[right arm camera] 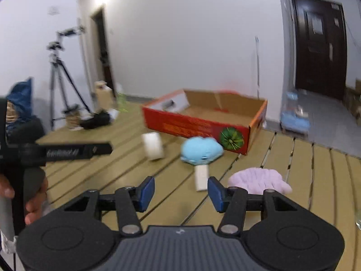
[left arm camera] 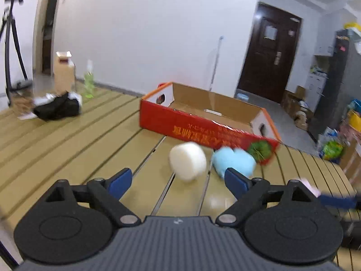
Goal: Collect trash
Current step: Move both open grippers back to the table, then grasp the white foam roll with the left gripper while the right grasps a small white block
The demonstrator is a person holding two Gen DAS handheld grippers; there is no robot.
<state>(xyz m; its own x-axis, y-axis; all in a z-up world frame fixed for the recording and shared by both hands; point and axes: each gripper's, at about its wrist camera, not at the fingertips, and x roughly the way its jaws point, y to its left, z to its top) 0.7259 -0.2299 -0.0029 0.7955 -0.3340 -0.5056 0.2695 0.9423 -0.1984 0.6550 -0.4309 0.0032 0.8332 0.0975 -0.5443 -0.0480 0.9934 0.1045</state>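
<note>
Trash is all sitting loose on the slatted worktop, nothing in either claw. Nearest to me, the left claw is spread wide with only bare slats between its blue pads, and the right claw is about half spread, also holding nothing.

Just past the right claw there's a pink fluffy cloth on the near right, and a small white box lying flat between the pads in my view but clearly further out, not touched. A hand gripping the other rig's handle pokes in at the left edge of that view.

A bit further: a white roll, tilted and blurry, and right beside it on the right a light blue plush. Can't tell if those two touch.

Behind them sits the open red cardboard box, brown inside, with a green print on its near right corner. The plush is just in front of that corner.

Far left there's a black bag, a tall brown carton, a greenish bottle and a tripod. Dark door at far right.
</note>
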